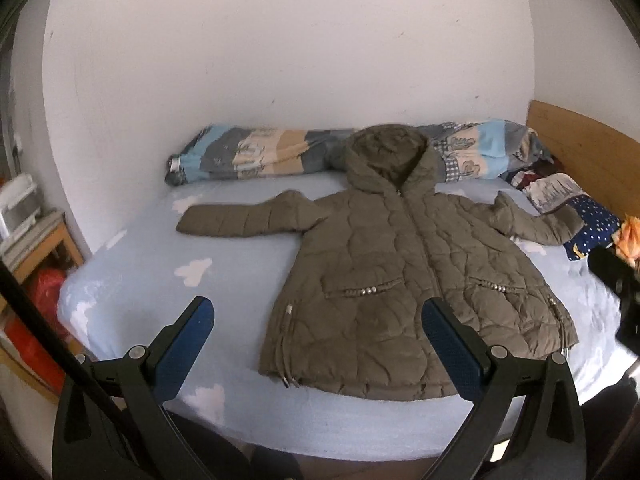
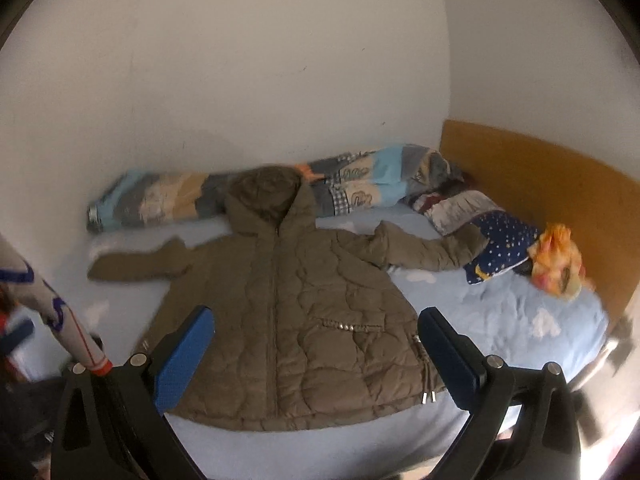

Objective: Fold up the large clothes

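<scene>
Pretty much at square one here. The coat [image 1: 404, 280] is lying flat on the bed [image 1: 160, 280], front up, zipped, both sleeves spread out, hood toward the wall. No fold made yet. Left gripper [image 1: 318, 320] and right gripper [image 2: 316, 330] both hover near the hem, jaws wide, holding nothing. All the folding is left.

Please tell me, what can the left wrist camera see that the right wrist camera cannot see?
Only the left wrist view shows the wooden shelf with a red bag beside the bed, and the coat's two pocket trims. Only the right wrist view shows a patterned sleeve at its left edge, and the left gripper is absent there. Both show the olive hooded coat spread flat, the rolled quilt, the wooden headboard, and an open gripper; the right gripper holds nothing.
</scene>
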### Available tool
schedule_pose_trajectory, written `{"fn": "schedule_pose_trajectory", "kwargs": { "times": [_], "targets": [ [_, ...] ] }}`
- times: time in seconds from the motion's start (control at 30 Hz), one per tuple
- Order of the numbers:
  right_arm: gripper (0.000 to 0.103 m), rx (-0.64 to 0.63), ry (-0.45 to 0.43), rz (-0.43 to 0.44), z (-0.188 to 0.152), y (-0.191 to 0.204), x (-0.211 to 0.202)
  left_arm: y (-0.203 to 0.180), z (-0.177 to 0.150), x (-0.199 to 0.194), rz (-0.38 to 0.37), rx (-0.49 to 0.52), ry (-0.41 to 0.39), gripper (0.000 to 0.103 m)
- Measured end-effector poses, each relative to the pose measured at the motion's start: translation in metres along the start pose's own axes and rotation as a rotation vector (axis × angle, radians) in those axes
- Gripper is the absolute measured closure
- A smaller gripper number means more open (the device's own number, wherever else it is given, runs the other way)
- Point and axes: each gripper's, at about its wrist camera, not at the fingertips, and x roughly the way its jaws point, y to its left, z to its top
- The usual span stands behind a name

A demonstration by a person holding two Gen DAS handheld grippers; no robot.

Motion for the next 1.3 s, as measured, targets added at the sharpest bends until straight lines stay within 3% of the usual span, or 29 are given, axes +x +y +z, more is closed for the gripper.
{"fn": "schedule_pose_trajectory", "kwargs": {
  "times": [0.1,0.33,1.3],
  "targets": [
    [0.000,-0.005,0.056,0.013,-0.005,0.008,0.013,0.004,-0.001,0.011,0.000,-0.012,0.047,0.000],
    [0.000,-0.022,0.100,0.001,-0.013,0.013,0.026,0.002,-0.005,0.013,-0.017,0.032,0.053,0.000],
    [0.000,-0.016,0.138,0.013,-0.027,0.012,0.033,0.005,-0.015,0.020,-0.020,0.040,0.084,0.000]
  ]
}}
